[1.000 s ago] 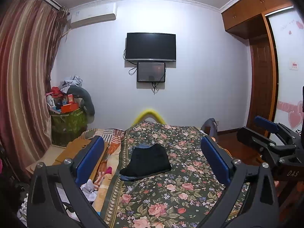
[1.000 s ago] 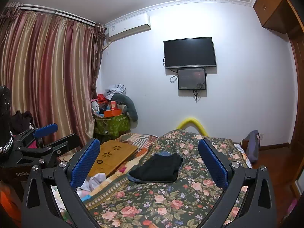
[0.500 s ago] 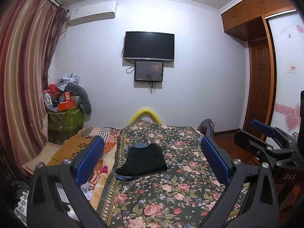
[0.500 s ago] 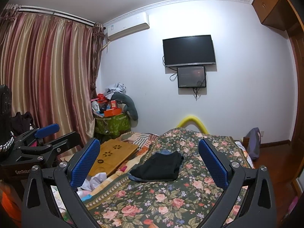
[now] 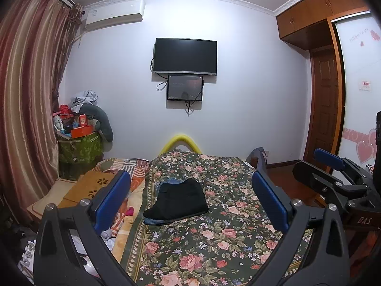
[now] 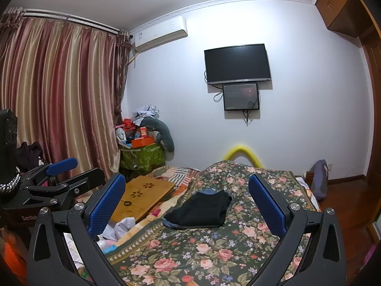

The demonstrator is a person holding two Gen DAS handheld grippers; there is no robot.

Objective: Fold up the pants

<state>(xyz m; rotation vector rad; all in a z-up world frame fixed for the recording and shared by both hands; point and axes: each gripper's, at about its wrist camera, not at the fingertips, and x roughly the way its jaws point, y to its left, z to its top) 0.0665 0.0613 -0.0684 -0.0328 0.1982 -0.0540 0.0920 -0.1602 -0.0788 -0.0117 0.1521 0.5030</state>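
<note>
Black pants (image 5: 179,199) lie folded into a compact stack on the floral bedspread (image 5: 214,245), with a blue garment edge showing beneath them. The same black pants (image 6: 202,211) sit mid-bed in the right wrist view. My left gripper (image 5: 190,200) is open, held well back from the pants with nothing between its blue pads. My right gripper (image 6: 188,202) is open too, empty, and also far from the stack. Each gripper shows at the edge of the other's view: right gripper (image 5: 333,174), left gripper (image 6: 57,174).
A wooden lap tray (image 6: 142,195) and crumpled clothes (image 6: 121,226) lie left of the bedspread. A green bin piled with clutter (image 5: 79,143) stands by the curtain (image 6: 59,95). A TV (image 5: 185,56) hangs on the far wall. A wardrobe and door (image 5: 326,109) are right.
Both grippers have tilted slightly upward, so the bed and the pants sit a little lower in each view. The pants have not moved and both grippers stay open.
</note>
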